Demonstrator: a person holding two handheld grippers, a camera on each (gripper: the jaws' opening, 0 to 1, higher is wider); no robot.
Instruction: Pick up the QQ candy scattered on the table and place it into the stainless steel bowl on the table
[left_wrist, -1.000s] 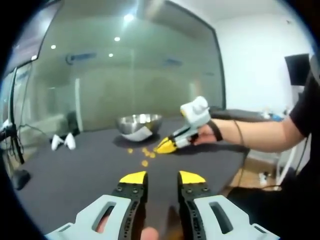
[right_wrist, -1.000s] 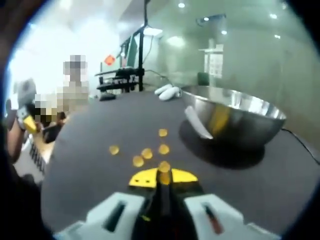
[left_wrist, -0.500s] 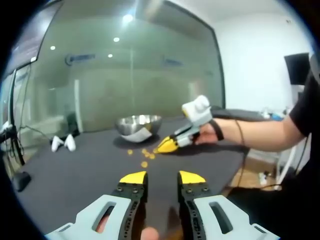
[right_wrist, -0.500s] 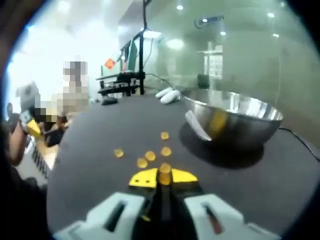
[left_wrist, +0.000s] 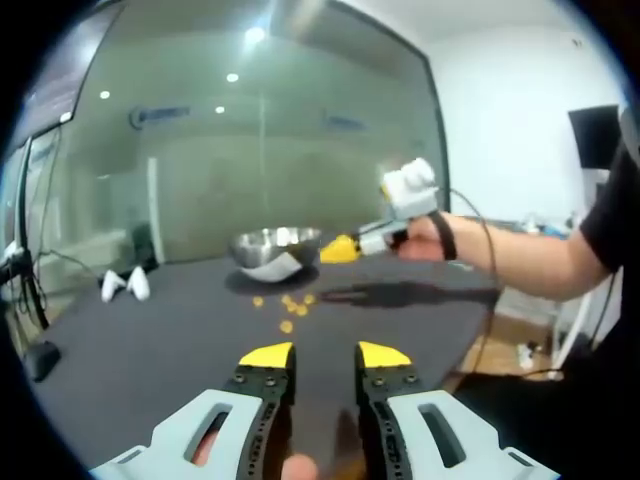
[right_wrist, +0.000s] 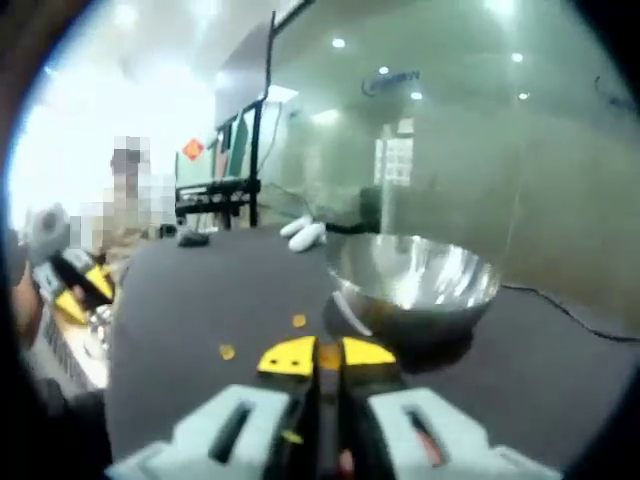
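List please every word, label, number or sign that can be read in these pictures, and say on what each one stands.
No text can be read.
Blue sign on the glass wall: too blurred to read.
Red diamond-shaped sign on the far wall: too small to read.
Stainless steel bowl, candies and both grippers: no readable marking shows.

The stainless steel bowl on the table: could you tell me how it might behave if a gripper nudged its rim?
The stainless steel bowl has a rounded bottom, so it would probably rock or tip. Its thin-looking wall suggests lightness, so it may slide on the smooth table.
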